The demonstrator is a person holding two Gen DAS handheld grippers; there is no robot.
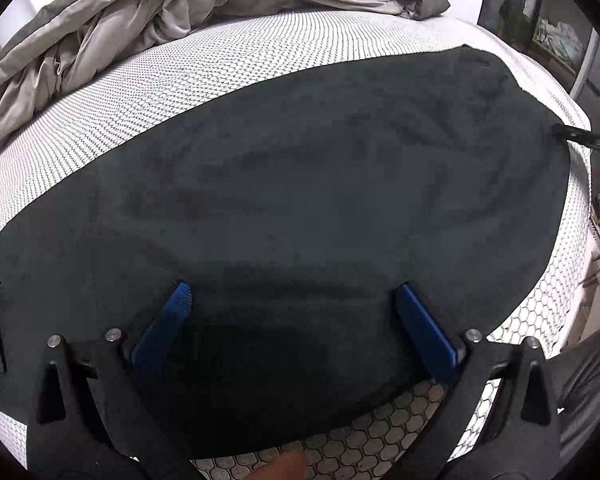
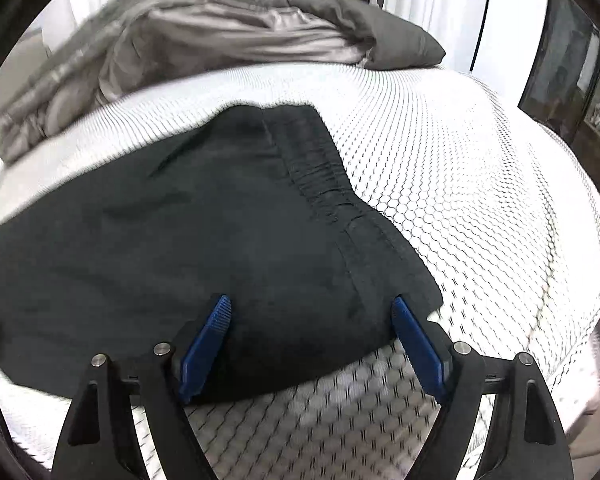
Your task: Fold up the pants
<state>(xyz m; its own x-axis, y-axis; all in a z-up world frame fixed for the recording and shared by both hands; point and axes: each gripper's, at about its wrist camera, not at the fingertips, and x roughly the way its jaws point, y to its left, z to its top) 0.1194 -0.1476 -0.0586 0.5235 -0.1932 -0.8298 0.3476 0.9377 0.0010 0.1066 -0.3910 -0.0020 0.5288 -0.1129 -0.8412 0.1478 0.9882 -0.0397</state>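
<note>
The black pants (image 1: 320, 184) lie flat on the white mattress (image 1: 140, 92) with a black honeycomb print. In the right wrist view the pants (image 2: 160, 232) show their elastic waistband (image 2: 324, 184) at the right end. My left gripper (image 1: 292, 292) is open, its blue fingers (image 1: 172, 320) low over the near edge of the cloth. My right gripper (image 2: 312, 308) is open over the near waistband corner, holding nothing. The tip of the right gripper (image 1: 580, 138) shows at the right edge of the left wrist view.
A crumpled grey duvet (image 1: 140, 16) and a dark grey pillow (image 2: 388, 36) lie at the far side of the mattress (image 2: 480, 200). Dark furniture (image 2: 580, 92) stands to the right of the bed. The near mattress edge is just below both grippers.
</note>
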